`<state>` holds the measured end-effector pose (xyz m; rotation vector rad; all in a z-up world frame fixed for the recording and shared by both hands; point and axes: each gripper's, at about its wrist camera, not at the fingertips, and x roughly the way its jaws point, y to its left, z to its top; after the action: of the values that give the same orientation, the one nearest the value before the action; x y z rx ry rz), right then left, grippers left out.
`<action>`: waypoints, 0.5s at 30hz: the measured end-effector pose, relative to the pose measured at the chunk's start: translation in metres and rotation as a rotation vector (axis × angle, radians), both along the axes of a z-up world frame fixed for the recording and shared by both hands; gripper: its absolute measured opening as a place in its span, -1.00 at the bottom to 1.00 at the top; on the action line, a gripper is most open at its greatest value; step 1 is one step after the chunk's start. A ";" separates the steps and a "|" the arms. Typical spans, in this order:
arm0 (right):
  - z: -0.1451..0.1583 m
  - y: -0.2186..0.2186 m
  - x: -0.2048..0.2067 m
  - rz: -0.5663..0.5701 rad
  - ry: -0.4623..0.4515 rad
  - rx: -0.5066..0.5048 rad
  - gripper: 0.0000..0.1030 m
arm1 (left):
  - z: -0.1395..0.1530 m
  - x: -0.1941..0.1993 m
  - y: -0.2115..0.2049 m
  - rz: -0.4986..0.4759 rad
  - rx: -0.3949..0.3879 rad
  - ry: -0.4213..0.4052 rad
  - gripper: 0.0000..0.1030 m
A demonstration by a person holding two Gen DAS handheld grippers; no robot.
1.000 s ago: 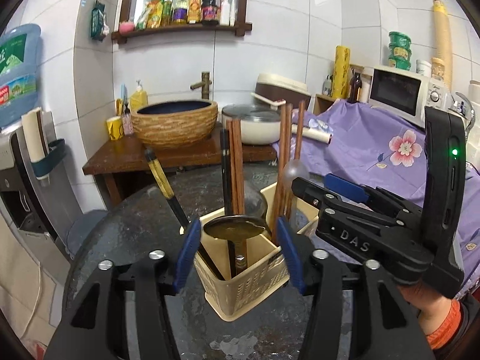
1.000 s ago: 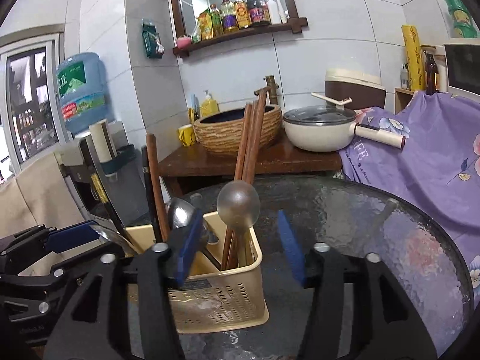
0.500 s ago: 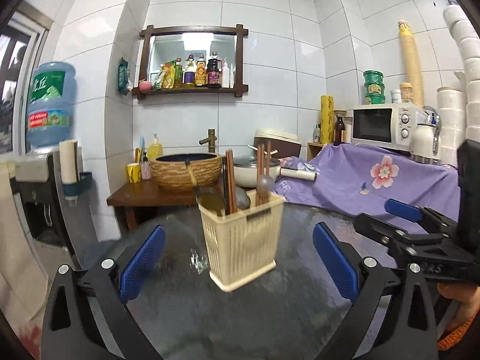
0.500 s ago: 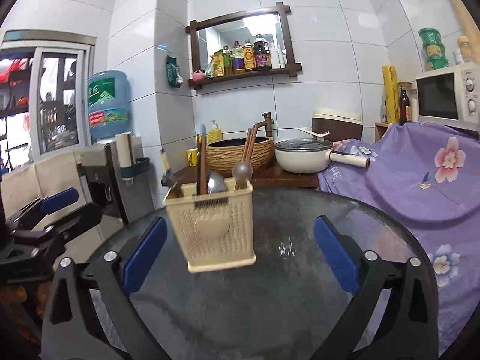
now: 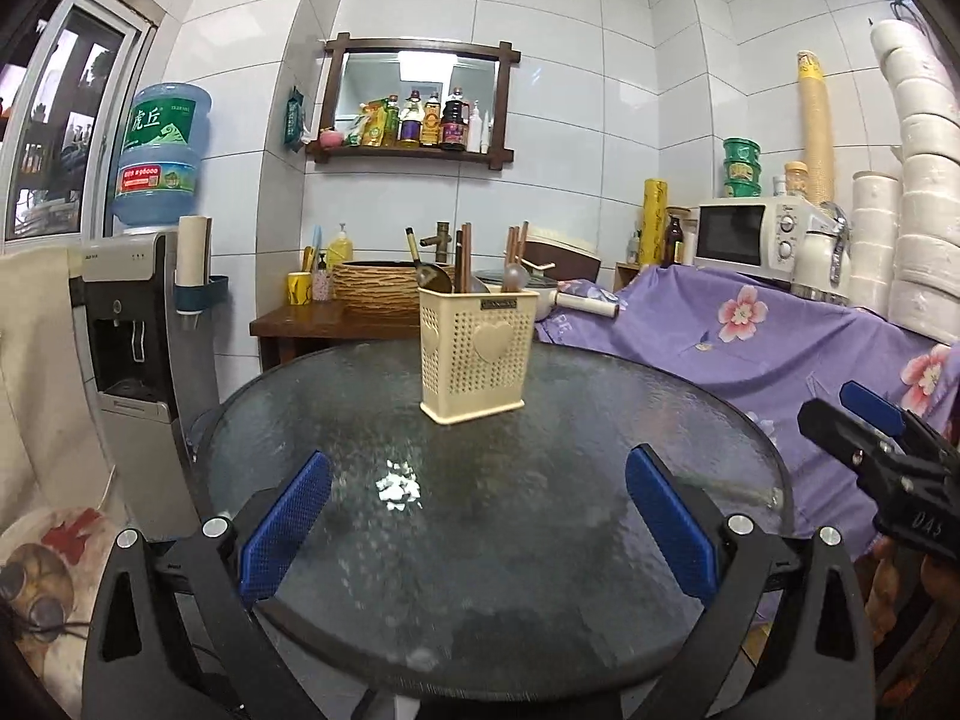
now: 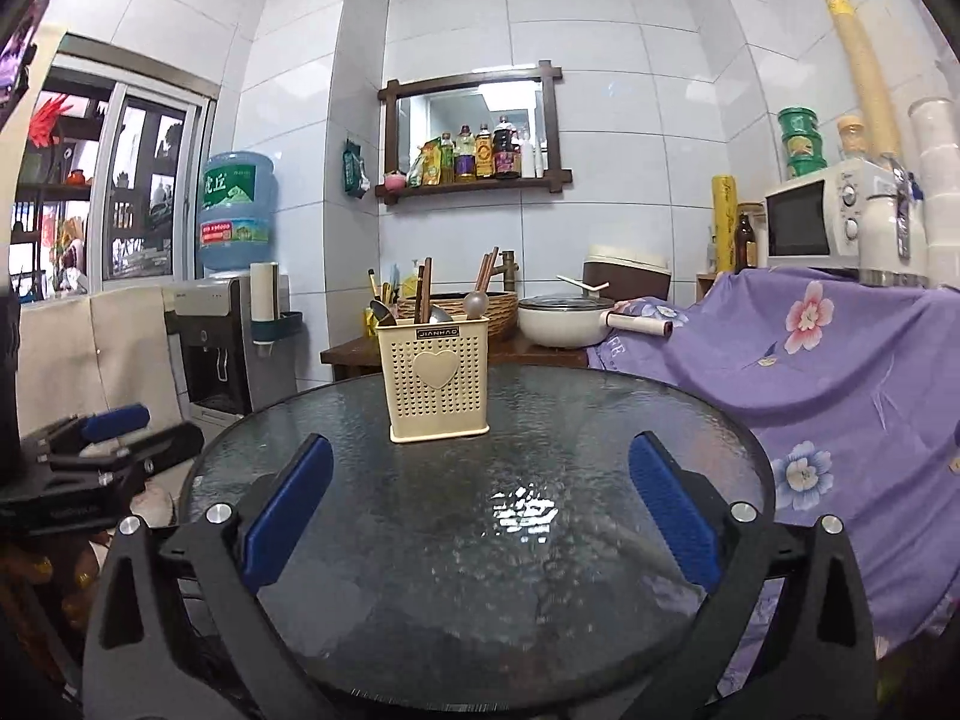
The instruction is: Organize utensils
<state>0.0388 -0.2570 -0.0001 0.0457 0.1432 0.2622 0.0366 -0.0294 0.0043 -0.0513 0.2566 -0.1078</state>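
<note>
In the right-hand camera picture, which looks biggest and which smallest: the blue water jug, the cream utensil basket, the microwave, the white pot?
As they look in that view:
1. Cream utensil basket, though it stands nearest the camera, which inflates it.
2. Microwave and blue water jug: too alike to rank.
3. White pot, looks smallest.

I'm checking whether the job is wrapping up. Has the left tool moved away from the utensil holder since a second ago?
Yes. The left tool has backed away: the utensil holder, once between its blue pads, now stands far off across the glass table.
</note>
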 end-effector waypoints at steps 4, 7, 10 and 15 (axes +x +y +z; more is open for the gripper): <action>-0.008 -0.003 -0.026 -0.011 0.006 -0.004 0.89 | -0.009 -0.025 -0.004 -0.005 0.006 -0.007 0.88; -0.014 -0.003 -0.045 0.003 0.003 -0.009 0.89 | -0.011 -0.035 -0.005 -0.013 0.024 -0.015 0.88; -0.013 -0.001 -0.050 0.008 0.002 -0.016 0.89 | -0.010 -0.038 -0.004 -0.012 0.026 -0.023 0.88; -0.010 0.004 -0.050 0.023 -0.005 -0.029 0.89 | -0.008 -0.038 -0.004 -0.002 0.030 -0.021 0.88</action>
<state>-0.0108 -0.2530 -0.0098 0.0150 0.1431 0.2835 -0.0013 -0.0335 -0.0039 -0.0205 0.2368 -0.1062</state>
